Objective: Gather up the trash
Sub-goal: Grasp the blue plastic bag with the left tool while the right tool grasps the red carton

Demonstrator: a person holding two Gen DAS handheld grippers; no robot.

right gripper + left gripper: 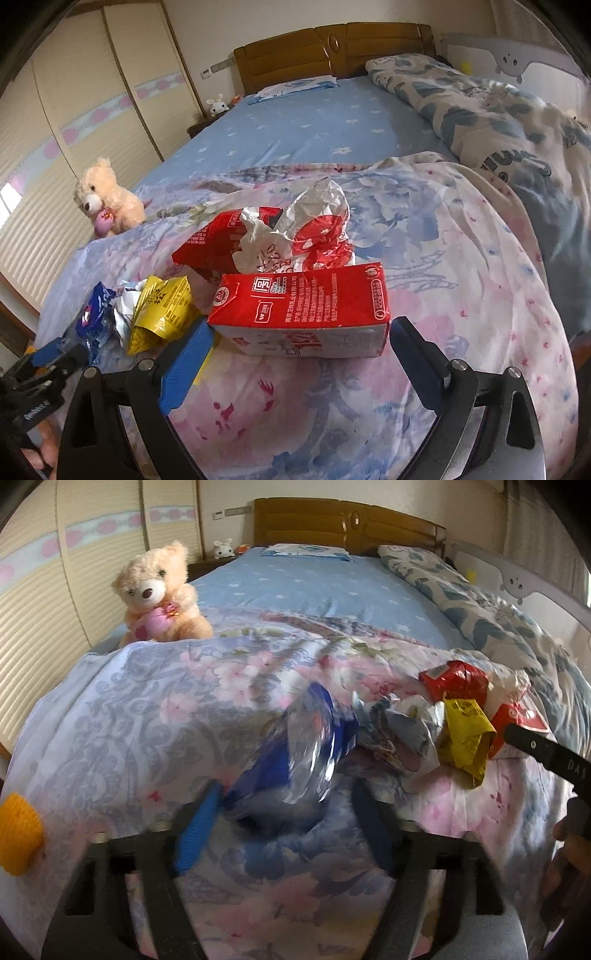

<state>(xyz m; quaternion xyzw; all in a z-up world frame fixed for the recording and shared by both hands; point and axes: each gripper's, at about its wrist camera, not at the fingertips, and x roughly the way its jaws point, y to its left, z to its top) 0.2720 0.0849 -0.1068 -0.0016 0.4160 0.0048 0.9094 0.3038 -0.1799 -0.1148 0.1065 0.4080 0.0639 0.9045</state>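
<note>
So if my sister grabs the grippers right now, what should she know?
Left gripper: jaws open around the clear bottle with the blue label, not squeezing it yet.
Right gripper: jaws open on either side of the red carton.
The yellow wrapper, crumpled paper and red-and-white bag lie together on the flowery quilt.
Nothing is picked up yet; no bin shows.

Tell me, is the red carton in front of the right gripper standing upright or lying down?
Lying down. The red carton rests on its long side on the floral quilt, printed text sideways, between the open fingers.
</note>
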